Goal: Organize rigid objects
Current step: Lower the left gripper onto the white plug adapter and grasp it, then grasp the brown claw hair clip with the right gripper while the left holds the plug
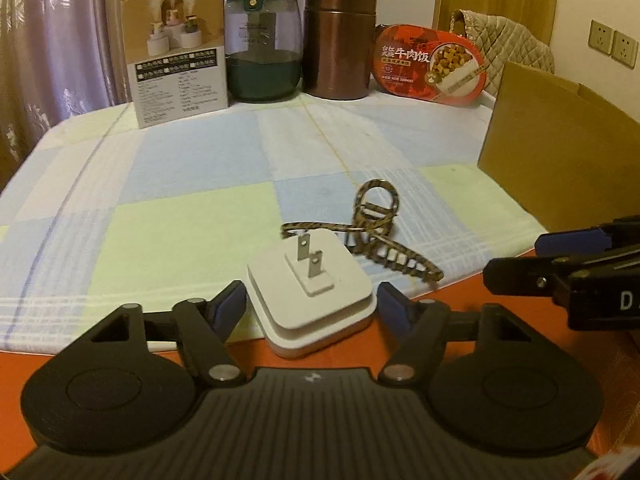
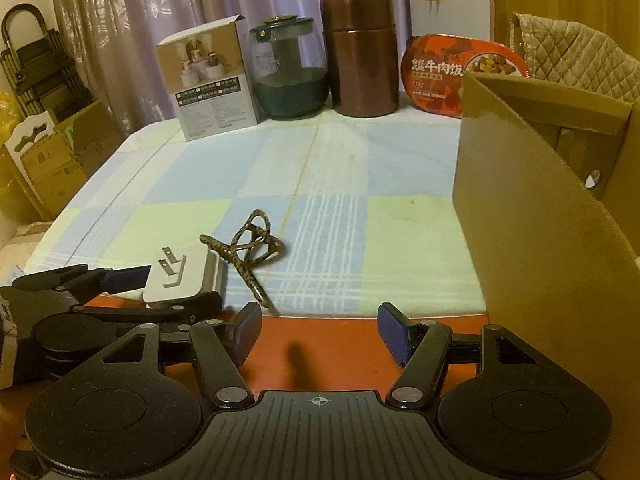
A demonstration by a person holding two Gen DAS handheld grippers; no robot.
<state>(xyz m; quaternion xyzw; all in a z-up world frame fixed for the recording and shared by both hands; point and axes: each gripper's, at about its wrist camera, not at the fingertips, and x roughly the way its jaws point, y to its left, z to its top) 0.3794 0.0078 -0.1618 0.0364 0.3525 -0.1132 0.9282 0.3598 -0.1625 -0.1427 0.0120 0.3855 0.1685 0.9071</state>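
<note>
A white plug adapter (image 1: pixel 312 304) with two metal prongs lies at the table's near edge, between the open fingers of my left gripper (image 1: pixel 312 312); the pads stand just apart from its sides. It also shows in the right wrist view (image 2: pixel 180 276). A leopard-print hair claw clip (image 1: pixel 376 236) lies just behind it, also in the right wrist view (image 2: pixel 248 252). My right gripper (image 2: pixel 318 336) is open and empty above the orange table edge, right of the adapter. An open cardboard box (image 2: pixel 540 216) stands at the right.
Along the back stand a white product box (image 1: pixel 178 56), a green glass jar (image 1: pixel 262 48), a brown metal canister (image 1: pixel 340 36) and a red oval food container (image 1: pixel 432 64). A checked cloth (image 1: pixel 180 184) covers the table. Folded racks and cartons (image 2: pixel 44 120) stand left of it.
</note>
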